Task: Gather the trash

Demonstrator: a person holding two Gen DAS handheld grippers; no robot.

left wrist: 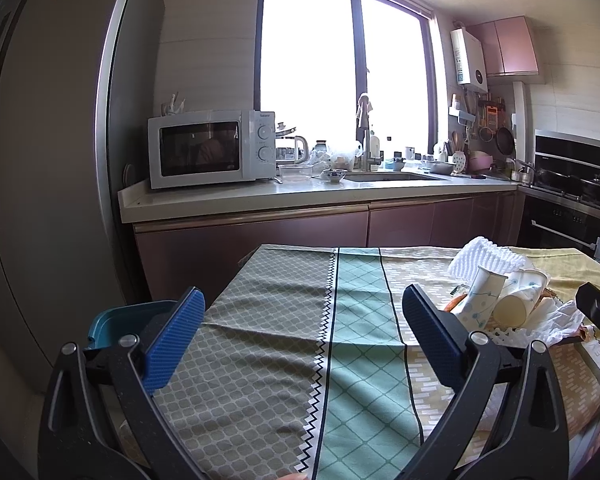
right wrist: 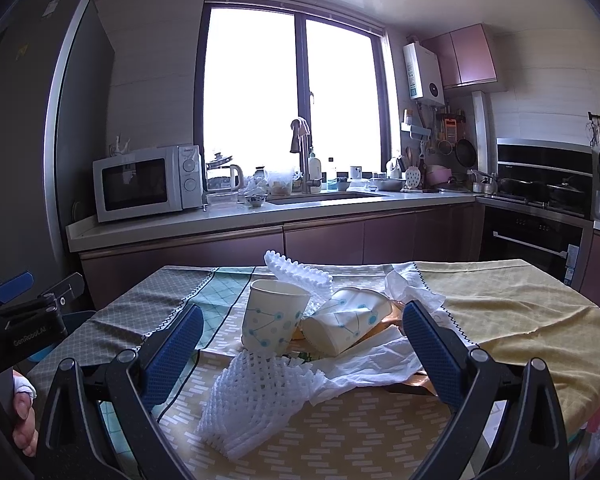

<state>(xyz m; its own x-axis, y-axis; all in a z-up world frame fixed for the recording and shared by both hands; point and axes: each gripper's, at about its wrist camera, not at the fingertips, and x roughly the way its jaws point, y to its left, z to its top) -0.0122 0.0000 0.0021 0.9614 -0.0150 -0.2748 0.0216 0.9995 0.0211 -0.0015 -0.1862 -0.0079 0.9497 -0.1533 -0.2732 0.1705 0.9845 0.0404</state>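
A: Kitchen background was a counter (right wrist: 260, 216) under a bright window, with a microwave (right wrist: 148, 182) at its left end and a sink (right wrist: 328, 197) near the middle. State of the table?

B: Patchwork tablecloth (left wrist: 284, 320) covered it. Trash sat in one heap on the yellow part: two paper cups (right wrist: 274, 320), one upright and one tipped on its side touching it, white foam netting (right wrist: 252, 396) in front, crumpled tissue (right wrist: 380, 364) to the right.

A: Grippers?

B: Right gripper (right wrist: 302, 354) was spread wide, fingers either side of the heap, gripping nothing. Left gripper (left wrist: 304, 344) was also spread, above bare cloth left of the heap. A blue bin (left wrist: 128, 320) showed past the table's left edge.
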